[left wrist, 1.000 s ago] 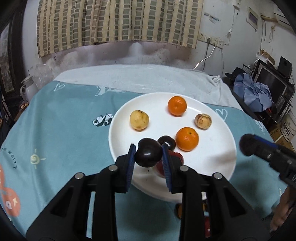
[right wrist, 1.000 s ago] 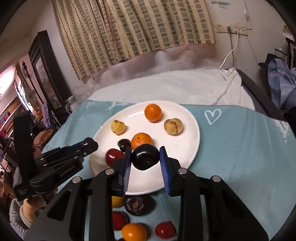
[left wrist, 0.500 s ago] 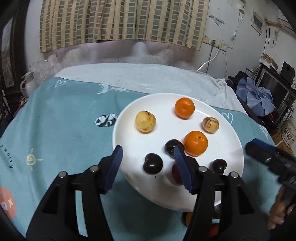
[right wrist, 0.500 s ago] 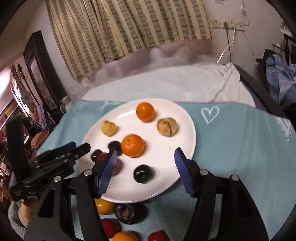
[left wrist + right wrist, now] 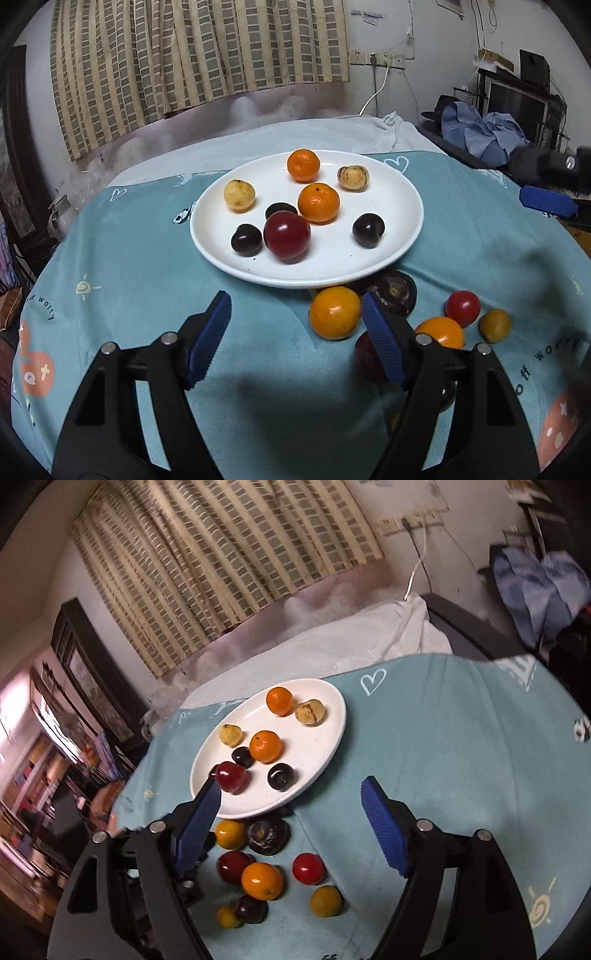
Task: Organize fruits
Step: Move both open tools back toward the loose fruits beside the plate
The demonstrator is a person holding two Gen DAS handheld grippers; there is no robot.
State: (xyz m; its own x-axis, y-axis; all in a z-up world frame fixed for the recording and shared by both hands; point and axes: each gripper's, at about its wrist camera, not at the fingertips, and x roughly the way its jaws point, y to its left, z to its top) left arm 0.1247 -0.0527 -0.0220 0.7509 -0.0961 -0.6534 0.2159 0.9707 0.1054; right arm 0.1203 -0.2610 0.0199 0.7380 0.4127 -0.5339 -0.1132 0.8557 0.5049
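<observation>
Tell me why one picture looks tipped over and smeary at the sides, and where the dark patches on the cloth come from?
Right wrist view: tilted frame, smeared shelves at left and blurred blue clothes at right. Left wrist view: sharp white plate; soft shadows on the teal cloth near the open left gripper; the right gripper looks blurred. Both views bend at the edges.

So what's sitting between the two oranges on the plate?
Nothing: bare white plate separates the far orange from the near orange. The speckled pale fruit lies off to the right. Both wrist views show it.
</observation>
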